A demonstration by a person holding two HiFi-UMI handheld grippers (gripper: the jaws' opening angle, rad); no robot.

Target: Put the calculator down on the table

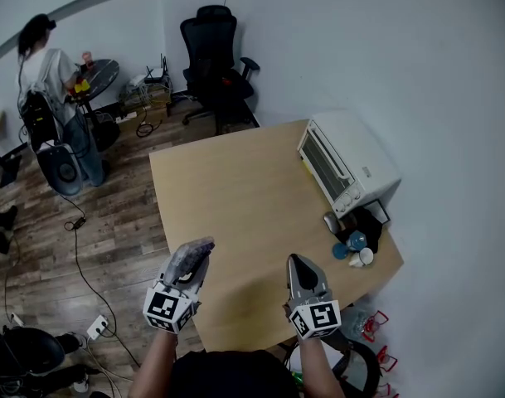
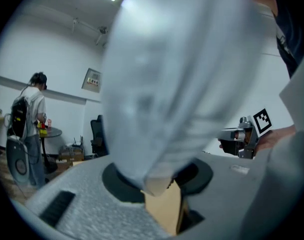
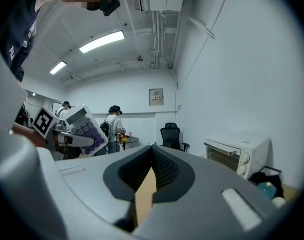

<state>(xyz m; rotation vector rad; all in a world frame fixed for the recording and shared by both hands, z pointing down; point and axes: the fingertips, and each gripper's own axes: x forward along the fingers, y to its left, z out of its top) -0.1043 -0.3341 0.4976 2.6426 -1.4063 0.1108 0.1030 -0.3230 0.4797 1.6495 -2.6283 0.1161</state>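
A grey calculator (image 1: 188,259) with purple keys stands tilted upward between the jaws of my left gripper (image 1: 198,251), just above the near left part of the wooden table (image 1: 235,189). In the left gripper view its blurred back (image 2: 181,84) fills most of the picture. From the right gripper view, the calculator's keys (image 3: 84,129) face that camera. My right gripper (image 1: 299,262) hovers over the table's near edge to the right. Its jaws (image 3: 152,156) are shut with nothing in them.
A white toaster oven (image 1: 347,164) stands at the table's right edge, with a few small cups and dark items (image 1: 356,247) in front of it. A black office chair (image 1: 215,56) is beyond the table. A person (image 1: 57,98) stands at a round table, far left.
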